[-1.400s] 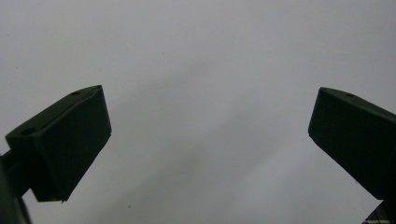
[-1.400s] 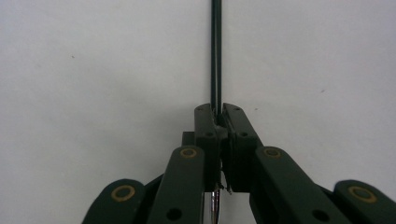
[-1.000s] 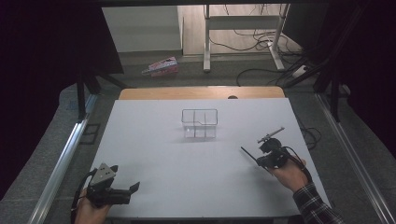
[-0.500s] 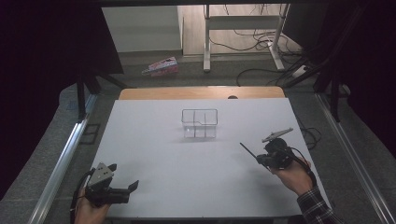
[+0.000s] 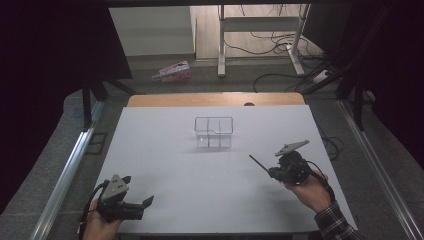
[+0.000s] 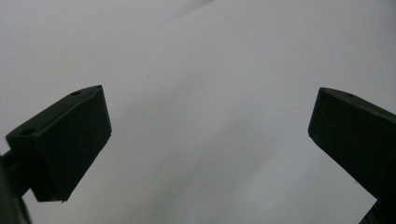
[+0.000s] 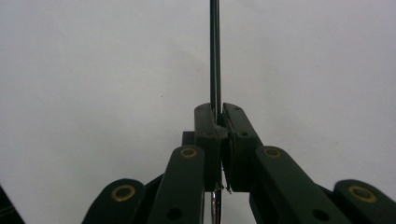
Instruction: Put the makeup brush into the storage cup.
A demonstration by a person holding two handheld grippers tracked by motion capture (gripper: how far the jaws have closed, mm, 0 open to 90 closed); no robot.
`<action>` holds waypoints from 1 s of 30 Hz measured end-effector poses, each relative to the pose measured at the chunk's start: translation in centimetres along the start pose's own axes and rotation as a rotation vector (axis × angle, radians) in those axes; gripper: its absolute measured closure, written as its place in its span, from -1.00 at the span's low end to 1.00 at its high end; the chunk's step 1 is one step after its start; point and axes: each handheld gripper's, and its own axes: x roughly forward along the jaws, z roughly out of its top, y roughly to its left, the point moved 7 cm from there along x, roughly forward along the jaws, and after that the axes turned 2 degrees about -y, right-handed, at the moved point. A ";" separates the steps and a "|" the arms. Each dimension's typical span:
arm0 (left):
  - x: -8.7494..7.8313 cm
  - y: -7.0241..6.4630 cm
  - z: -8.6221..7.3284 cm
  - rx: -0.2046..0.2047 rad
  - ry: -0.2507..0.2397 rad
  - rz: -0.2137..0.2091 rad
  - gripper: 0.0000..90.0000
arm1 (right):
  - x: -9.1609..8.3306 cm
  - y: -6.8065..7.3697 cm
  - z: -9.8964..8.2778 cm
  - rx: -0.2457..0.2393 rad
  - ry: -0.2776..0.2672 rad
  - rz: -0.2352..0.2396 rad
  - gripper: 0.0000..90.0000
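The right gripper (image 5: 270, 172) sits over the right side of the white table (image 5: 165, 150), jaws closed on a thin dark rod (image 5: 257, 163) — the rod projects past the tips toward the table's middle. In the right gripper view the rod (image 7: 215, 51) runs straight up from the pinched jaws. The left gripper (image 5: 142, 204) rests near the front-left edge, jaws spread wide, nothing between them. A clear divided container (image 5: 214, 132) stands mid-table — well apart from both.
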 end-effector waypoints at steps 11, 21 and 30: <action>1.1 -1.3 1.3 0.020 0.001 -0.051 -1.00 | 0.1 2.3 1.1 -0.074 -0.030 0.095 0.89; 2.3 -3.0 3.0 0.096 0.029 -0.077 -1.00 | 0.4 4.2 1.6 -0.149 -0.004 0.157 0.89; 3.7 -4.4 4.4 0.152 0.054 -0.127 -1.00 | 1.0 5.8 1.8 -0.212 0.054 0.200 0.89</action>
